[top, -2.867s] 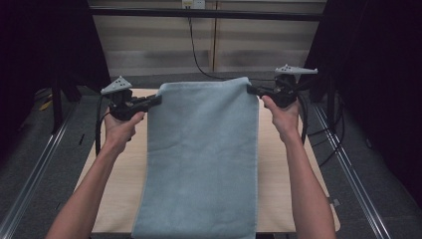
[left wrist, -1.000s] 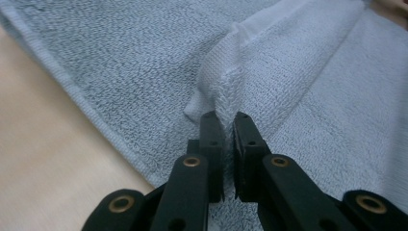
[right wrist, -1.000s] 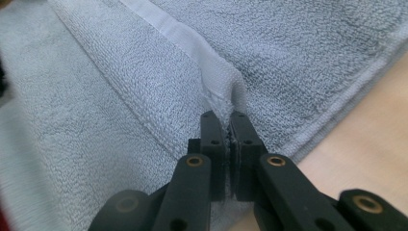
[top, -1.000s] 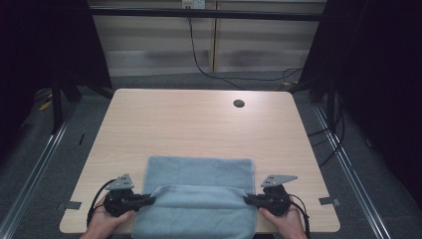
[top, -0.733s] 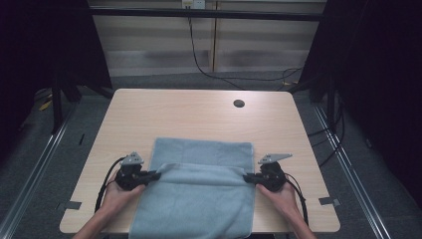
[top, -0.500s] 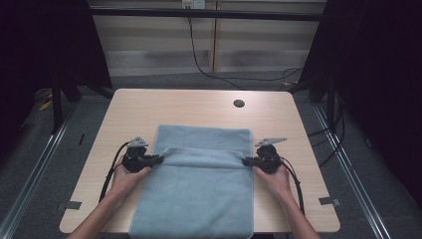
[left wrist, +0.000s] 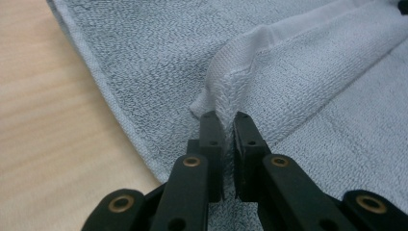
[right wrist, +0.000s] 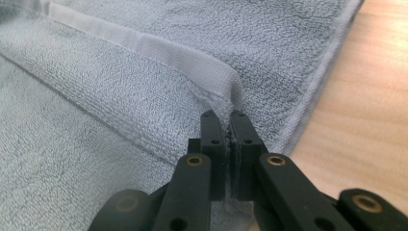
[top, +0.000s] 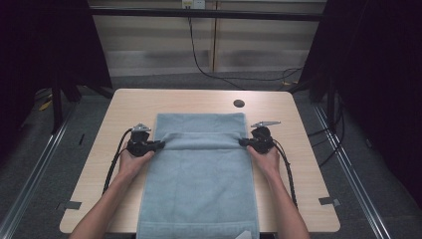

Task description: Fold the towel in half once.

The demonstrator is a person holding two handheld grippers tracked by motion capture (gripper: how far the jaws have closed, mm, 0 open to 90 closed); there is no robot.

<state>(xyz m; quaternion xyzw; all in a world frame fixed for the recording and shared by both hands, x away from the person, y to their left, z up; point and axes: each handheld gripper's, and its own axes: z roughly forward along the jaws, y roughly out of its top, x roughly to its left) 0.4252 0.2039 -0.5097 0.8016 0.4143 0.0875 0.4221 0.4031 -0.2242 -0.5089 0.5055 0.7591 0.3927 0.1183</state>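
While both tongs are clamping a hemmed towel corner each, the left tongs and right tongs are holding that edge taut at mid-frame, likely to fold it evenly. It is lying on the counter, overhanging the bottom edge; no writing is showing.

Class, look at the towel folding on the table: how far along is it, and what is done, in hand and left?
Done: the pale blue terry towel lies flat on the light wooden table, its near end hanging over the edge. In hand: the left gripper and right gripper are each shut on a corner of the hemmed edge, which lies doubled over the towel's far part. Left: laying that edge down flat and releasing it.
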